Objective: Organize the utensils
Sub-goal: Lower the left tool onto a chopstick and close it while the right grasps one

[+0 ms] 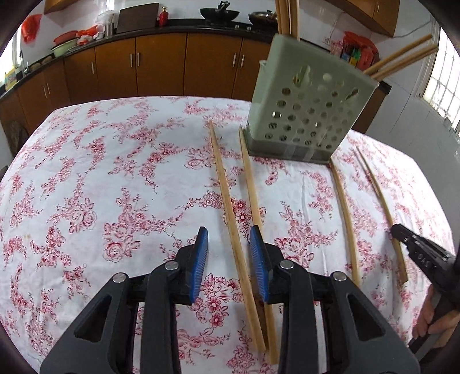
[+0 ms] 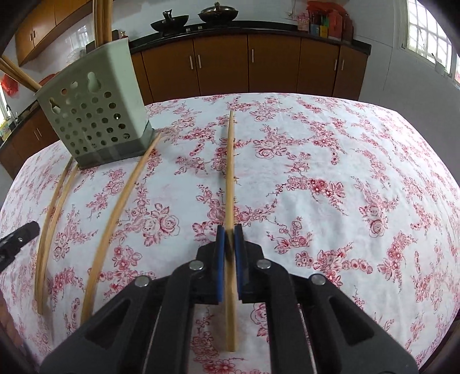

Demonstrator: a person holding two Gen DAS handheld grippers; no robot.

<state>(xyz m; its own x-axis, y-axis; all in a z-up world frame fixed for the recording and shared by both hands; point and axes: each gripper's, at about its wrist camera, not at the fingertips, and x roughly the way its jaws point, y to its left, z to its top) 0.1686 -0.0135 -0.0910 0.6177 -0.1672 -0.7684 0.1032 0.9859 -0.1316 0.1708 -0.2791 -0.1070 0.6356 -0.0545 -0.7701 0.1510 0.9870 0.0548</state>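
A grey-green perforated holder (image 1: 310,109) (image 2: 95,115) stands on the floral tablecloth (image 1: 100,172) with several chopsticks (image 1: 402,57) sticking out of it. Several more lie on the cloth. My left gripper (image 1: 228,237) is open just above the table. One chopstick (image 1: 227,195) lies between its blue pads, untouched, and a second chopstick (image 1: 250,178) runs under its right finger. My right gripper (image 2: 230,231) is shut on a single chopstick (image 2: 230,172), which points away towards the far edge. In the left wrist view it shows at the right edge, right gripper (image 1: 398,230).
Another loose chopstick (image 1: 345,215) (image 2: 120,201) lies between the two grippers, its far end by the holder's base. Brown cabinets (image 2: 273,66) and a dark counter with woks (image 2: 218,13) run behind the table. A hand (image 1: 437,316) holds the right tool.
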